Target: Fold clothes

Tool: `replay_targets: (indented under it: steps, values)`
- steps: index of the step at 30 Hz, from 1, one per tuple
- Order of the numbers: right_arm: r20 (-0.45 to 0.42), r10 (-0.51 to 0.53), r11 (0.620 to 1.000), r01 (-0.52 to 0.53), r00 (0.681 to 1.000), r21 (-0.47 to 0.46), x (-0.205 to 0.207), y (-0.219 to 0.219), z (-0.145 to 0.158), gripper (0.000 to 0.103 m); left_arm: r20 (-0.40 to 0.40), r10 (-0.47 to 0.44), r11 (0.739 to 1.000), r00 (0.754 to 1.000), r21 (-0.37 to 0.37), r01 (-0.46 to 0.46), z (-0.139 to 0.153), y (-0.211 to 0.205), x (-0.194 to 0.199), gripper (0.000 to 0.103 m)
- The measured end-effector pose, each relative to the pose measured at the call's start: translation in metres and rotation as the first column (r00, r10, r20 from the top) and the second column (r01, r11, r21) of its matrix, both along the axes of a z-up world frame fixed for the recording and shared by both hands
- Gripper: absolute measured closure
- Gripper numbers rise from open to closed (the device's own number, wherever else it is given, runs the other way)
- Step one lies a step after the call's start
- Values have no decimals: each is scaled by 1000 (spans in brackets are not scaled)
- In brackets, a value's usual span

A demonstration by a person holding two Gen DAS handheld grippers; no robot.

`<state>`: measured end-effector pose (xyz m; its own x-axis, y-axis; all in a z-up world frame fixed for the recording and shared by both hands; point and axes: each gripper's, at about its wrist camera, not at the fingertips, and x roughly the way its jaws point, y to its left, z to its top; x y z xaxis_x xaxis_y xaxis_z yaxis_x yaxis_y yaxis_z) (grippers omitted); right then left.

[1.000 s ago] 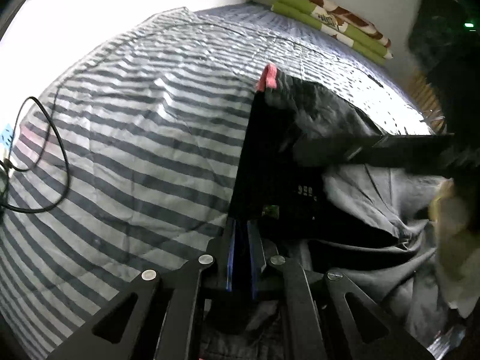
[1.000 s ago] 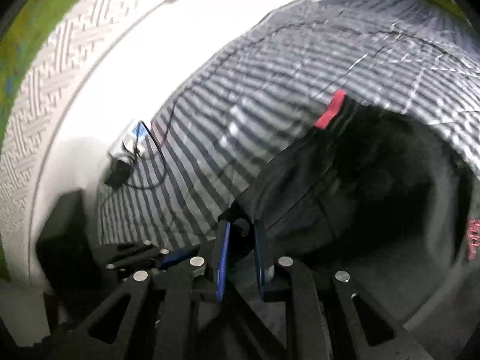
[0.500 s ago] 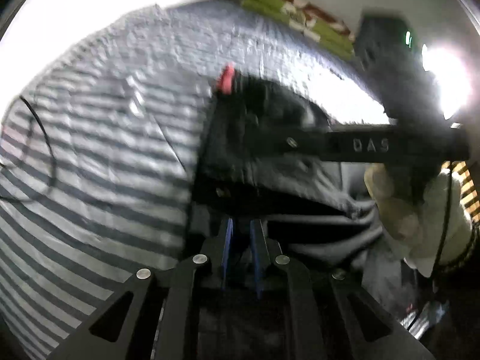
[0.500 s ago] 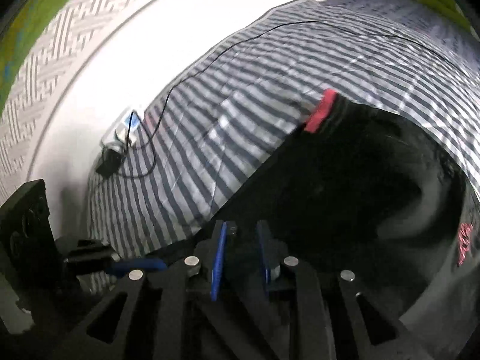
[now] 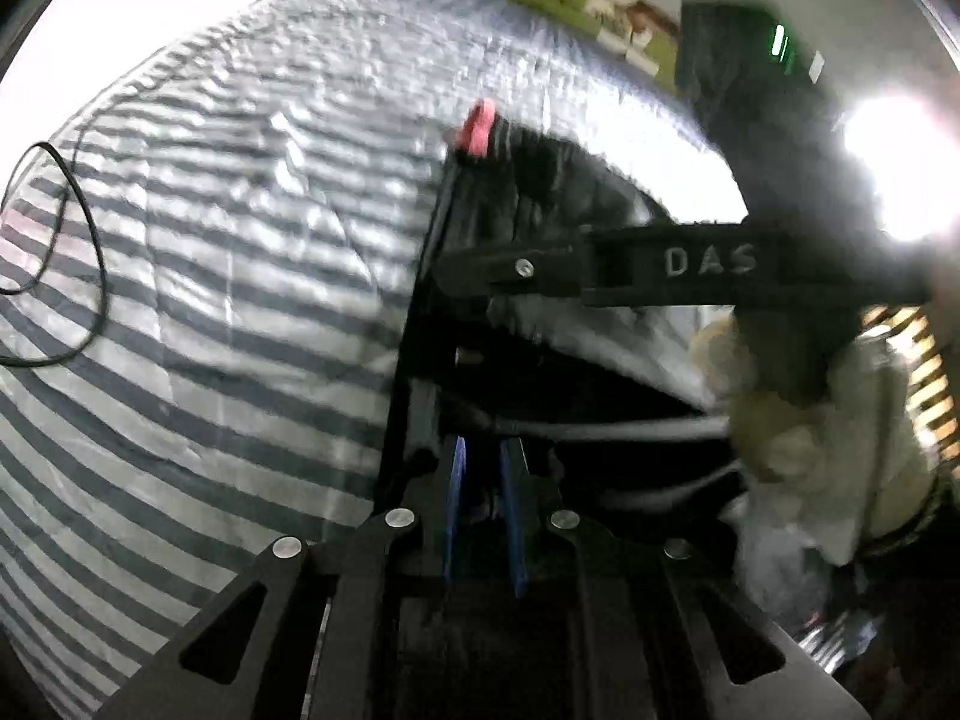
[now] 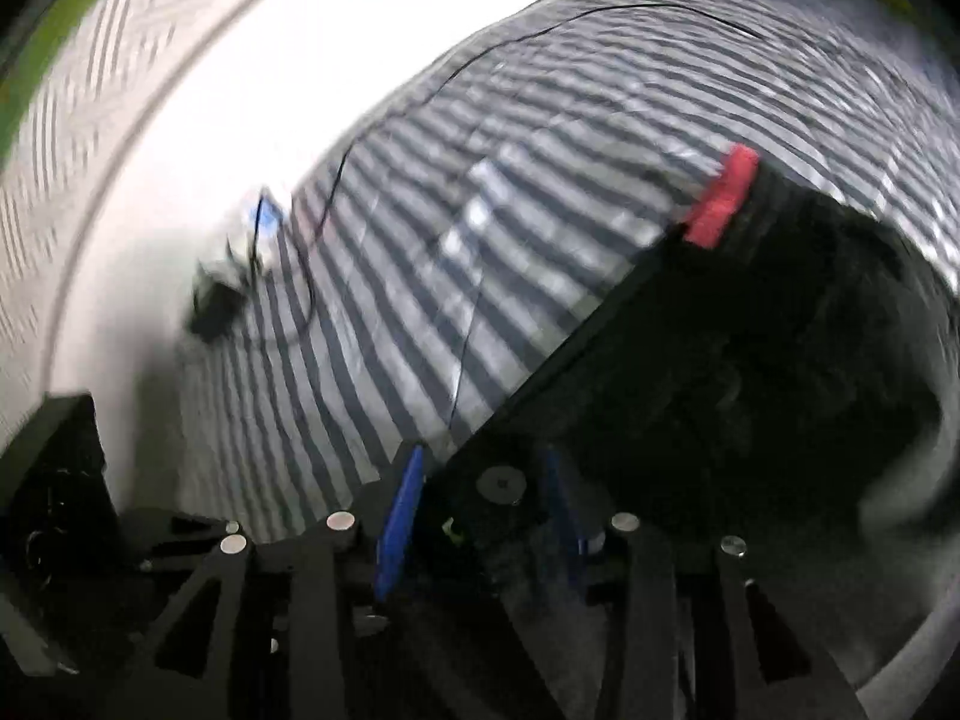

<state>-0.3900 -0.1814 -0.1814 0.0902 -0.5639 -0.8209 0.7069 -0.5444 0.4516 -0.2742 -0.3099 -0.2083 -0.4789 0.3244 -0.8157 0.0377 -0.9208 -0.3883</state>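
Note:
A black garment (image 5: pixel 540 192) with a red tab (image 5: pixel 477 132) at its far corner lies on the striped bed sheet (image 5: pixel 210 300). My left gripper (image 5: pixel 483 480) is shut on the garment's near edge, dark cloth pinched between its blue pads. In the right wrist view the same garment (image 6: pixel 750 360) and red tab (image 6: pixel 723 204) fill the right side. My right gripper (image 6: pixel 483 480) stands open, its blue pads wide apart with the garment's corner still lying between them. From the left wrist, the right gripper (image 5: pixel 462 267) reaches in sideways over the cloth, held by a gloved hand (image 5: pixel 798 420).
A thin black cable (image 5: pixel 90 228) loops across the sheet at the left, running to a plug (image 6: pixel 216 306) near the bed's edge. Folded green bedding (image 5: pixel 588 6) sits at the far end by the wall. A bright light (image 5: pixel 900 168) glares at the right.
The right gripper's pads have spread apart, loosening their hold on the garment's corner. Both views have shifted, and the left gripper still pinches the near edge.

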Motion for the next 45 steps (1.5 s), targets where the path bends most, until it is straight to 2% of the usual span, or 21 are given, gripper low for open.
replay_targets:
  steps: [2, 5, 7, 11, 13, 15, 16, 22, 25, 28, 33, 36, 41, 45]
  values:
    - [-13, -19, 1000, 19, 1000, 9, -5, 5, 0, 65, -13, 9, 1000, 1000, -1, -9, 4, -3, -1, 90]
    - [-38, 11, 998, -9, 999, 60, 1, 1, -6, 65, 39, 11, 1000, 999, -8, -11, -10, -2, -6, 89]
    - [-84, 40, 995, -32, 996, 91, 9, -4, -7, 65, 65, 5, 1000, 998, -24, -3, -18, 0, -9, 89]
    - [-113, 66, 993, -54, 991, 109, 16, -9, -7, 65, 69, -8, 998, 998, -63, 12, -24, 4, -11, 89]
    - [-154, 84, 989, -64, 984, 132, 22, -11, -8, 68, 71, -4, 998, 997, -60, 8, -25, 2, -11, 89]
    - [-202, 92, 985, -60, 975, 160, 27, -14, -10, 83, 73, 0, 998, 997, -56, 4, -27, 1, -15, 89]
    - [-179, 91, 987, -65, 980, 146, 26, -13, -10, 87, 73, 1, 999, 997, -55, 3, -27, 0, -15, 89]
    - [-109, 3, 999, 1, 994, 35, 11, 3, 4, 88, 62, 16, 999, 998, -39, -14, -27, -4, -15, 89]
    - [-78, -42, 999, 39, 996, -34, 0, 18, 19, 88, 24, 34, 998, 999, -60, -32, -17, -6, -16, 89]
    - [-58, -90, 993, 85, 994, -85, -9, 29, 31, 88, 7, 17, 1000, 1000, -24, -17, -12, -2, -24, 89]
    - [-36, -139, 982, 133, 990, -130, -23, 48, 43, 88, 47, -25, 996, 999, -90, 29, -28, 23, -43, 90]
    - [-20, -146, 981, 142, 989, -136, -24, 53, 43, 88, 23, 3, 990, 1000, -138, 0, -25, 26, -54, 87]
    - [3, -126, 982, 125, 992, -139, -19, 48, 37, 88, -12, 138, 979, 990, -148, -138, -18, 4, -68, 86]
    - [-3, -73, 990, 72, 997, -120, -10, 39, 33, 88, -30, 182, 978, 983, -94, -185, 0, -26, -56, 87]
